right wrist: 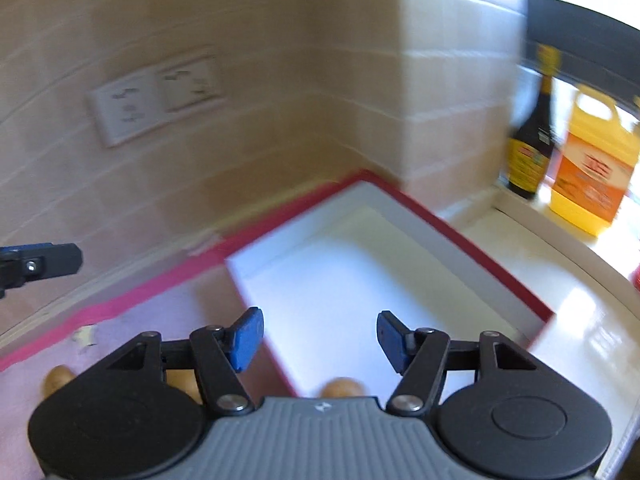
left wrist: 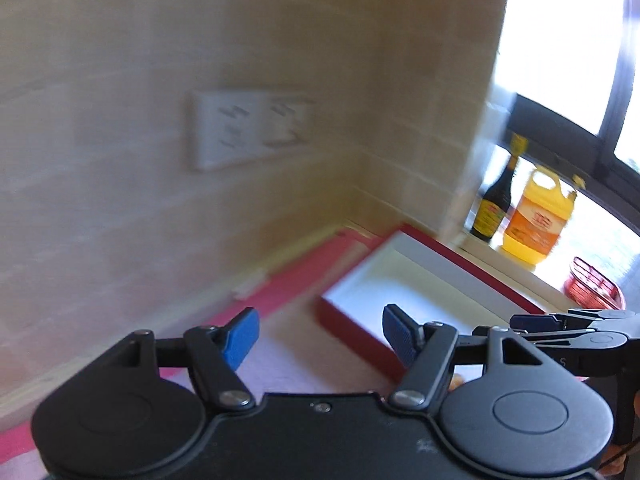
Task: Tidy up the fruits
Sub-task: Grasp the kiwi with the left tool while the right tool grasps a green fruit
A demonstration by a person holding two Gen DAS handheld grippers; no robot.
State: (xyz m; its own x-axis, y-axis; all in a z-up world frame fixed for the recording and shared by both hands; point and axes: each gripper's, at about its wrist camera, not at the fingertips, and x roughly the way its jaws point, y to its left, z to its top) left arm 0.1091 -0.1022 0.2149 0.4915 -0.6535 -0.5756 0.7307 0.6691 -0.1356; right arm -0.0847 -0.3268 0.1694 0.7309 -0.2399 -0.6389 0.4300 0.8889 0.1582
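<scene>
Tiled beige wall fills the background ahead of you, with a white double socket plate on its left part. Below it, the bench wears a pink cover with a darker pink edge. Your left tool hangs above that cover with its blue pads apart and nothing between them. At the bottom of the right wrist view, orange-brown fruit peeks out from under your right tool, lying at the near end of the red-rimmed white tray; more of it shows on the pink cover to the left. The right tool's pads are also spread, gripping nothing. Farther right, on the window ledge, a dark sauce bottle stands just beside a yellow jug.
</scene>
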